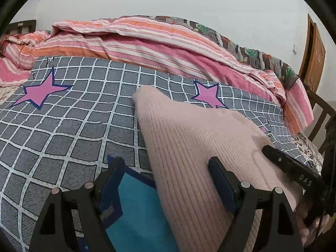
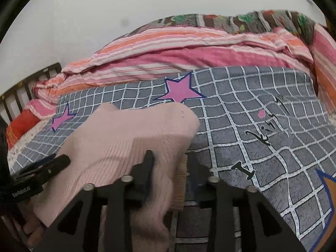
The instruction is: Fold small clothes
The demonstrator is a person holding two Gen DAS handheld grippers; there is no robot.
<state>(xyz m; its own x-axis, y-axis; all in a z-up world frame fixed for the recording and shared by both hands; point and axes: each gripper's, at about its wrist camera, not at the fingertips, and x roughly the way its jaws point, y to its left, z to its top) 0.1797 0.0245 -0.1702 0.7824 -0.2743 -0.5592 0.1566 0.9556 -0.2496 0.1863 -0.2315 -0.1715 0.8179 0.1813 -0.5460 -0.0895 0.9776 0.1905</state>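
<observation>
A pink ribbed sweater point(image 1: 189, 138) was seen lying on a grey checked sheet point(image 1: 63, 126) printed with pink stars, spread over a bed. Behind it a pink and orange striped quilt point(image 1: 147, 42) was heaped. The left gripper point(image 1: 166, 168) was held wide, its right finger point(image 1: 220, 180) resting on the sweater and its left finger over the sheet beside a blue patch; nothing was pinched. The right gripper point(image 2: 170, 168) was held partly apart, with a fold of the sweater's edge lying between its fingers; whether the pads pressed on it could not be told through the blur. In the right wrist view the sweater point(image 2: 130, 138) was bunched toward the camera.
</observation>
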